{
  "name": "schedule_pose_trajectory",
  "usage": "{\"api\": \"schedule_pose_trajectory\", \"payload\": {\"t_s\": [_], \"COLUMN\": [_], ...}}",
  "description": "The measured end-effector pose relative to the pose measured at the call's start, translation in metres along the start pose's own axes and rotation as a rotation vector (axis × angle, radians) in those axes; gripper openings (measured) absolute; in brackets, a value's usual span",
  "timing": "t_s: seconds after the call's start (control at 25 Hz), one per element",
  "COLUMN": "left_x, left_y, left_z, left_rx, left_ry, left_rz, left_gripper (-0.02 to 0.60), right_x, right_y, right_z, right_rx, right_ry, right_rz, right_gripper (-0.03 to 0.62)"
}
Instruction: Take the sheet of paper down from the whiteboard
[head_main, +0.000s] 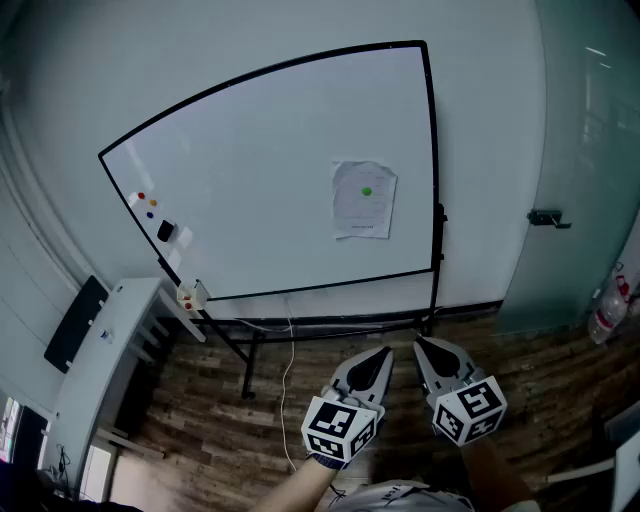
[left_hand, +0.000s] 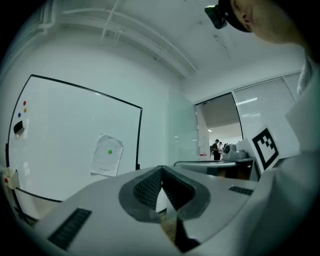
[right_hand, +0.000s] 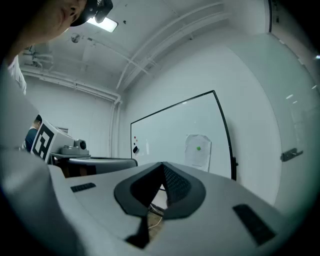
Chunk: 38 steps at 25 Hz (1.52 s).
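The sheet of paper (head_main: 364, 199) hangs on the right part of the whiteboard (head_main: 250, 170), close to its right edge and a little above the bottom rail, pinned by a green magnet (head_main: 367, 191) near its top (the paper looks slightly crumpled, with its lower corners lying loose). The left hand-held gripper (head_main: 381, 357) and the right hand-held gripper (head_main: 423, 348) are side by side low in the head view, over the wooden floor (head_main: 540, 400) in front of the board's stand and well apart from the sheet. Both point level towards the board. Each one is clenched, its ribbed pads meeting at the tips with nothing between them. At the board's left edge sit a few small coloured magnets and a black eraser (head_main: 165, 231).
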<state>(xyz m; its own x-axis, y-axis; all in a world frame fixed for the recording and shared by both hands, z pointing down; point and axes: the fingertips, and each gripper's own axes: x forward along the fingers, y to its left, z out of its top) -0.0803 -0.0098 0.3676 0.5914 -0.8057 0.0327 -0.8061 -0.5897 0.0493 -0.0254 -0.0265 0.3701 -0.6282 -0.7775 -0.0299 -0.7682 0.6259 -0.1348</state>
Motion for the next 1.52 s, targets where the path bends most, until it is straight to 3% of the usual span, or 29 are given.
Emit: {"api": "schedule_pose_trajectory", "payload": {"t_s": [0.48, 1.16, 1.52], "left_x": [0.016, 0.062, 0.098], "left_y": [-0.013, -0.029, -0.001], "left_z": [-0.004, -0.002, 0.001], "left_rx": [0.001, 0.074, 0.078], "left_ry": [0.007, 0.017, 0.003], "left_rz": [0.019, 0.11, 0.128], "left_gripper": [0.014, 0.014, 0.012], "right_x": [-0.011, -0.048, -0.023], "right_y": [-0.019, -0.09, -0.125], "right_z": [0.001, 0.014, 0.015], "right_rx": [0.045, 0.092, 0.091], "right_ry": [-0.01, -0.071, -0.068], "right_rz": [0.035, 0.042, 0.011], "right_gripper": [0.014, 0.014, 0.014]}}
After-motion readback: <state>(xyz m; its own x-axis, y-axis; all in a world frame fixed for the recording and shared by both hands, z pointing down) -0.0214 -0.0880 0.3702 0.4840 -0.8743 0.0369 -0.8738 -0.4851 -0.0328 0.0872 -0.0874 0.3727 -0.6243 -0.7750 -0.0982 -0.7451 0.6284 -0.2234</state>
